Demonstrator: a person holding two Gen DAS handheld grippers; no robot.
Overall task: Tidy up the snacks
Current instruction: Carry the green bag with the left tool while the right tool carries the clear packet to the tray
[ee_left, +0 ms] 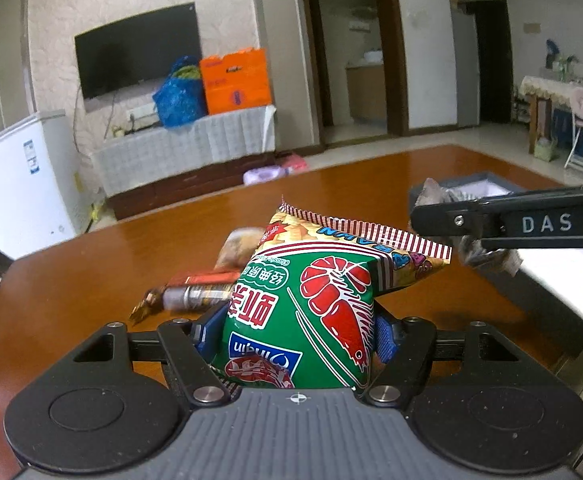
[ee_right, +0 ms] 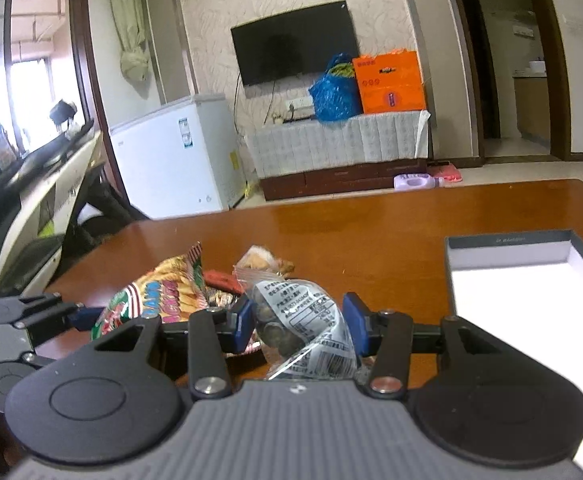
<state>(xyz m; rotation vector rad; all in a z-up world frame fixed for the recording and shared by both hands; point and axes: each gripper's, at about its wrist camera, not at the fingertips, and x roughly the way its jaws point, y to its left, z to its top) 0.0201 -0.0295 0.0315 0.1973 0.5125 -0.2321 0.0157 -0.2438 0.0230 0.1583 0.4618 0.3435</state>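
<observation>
My left gripper is shut on a green prawn-cracker bag with a red shrimp on it, held above the brown table. The bag also shows at the left of the right wrist view. My right gripper is shut on a clear packet of round brown snacks; it shows from the side in the left wrist view, over the box's near-left corner. A dark-walled box with a white floor stands open on the table to the right. Loose snacks lie behind: a brown-wrapped bar and a pale pastry packet.
The table edge runs along the far side, with floor beyond. A white freezer, a covered TV stand with blue and orange bags, and a purple bottle on the floor are in the background.
</observation>
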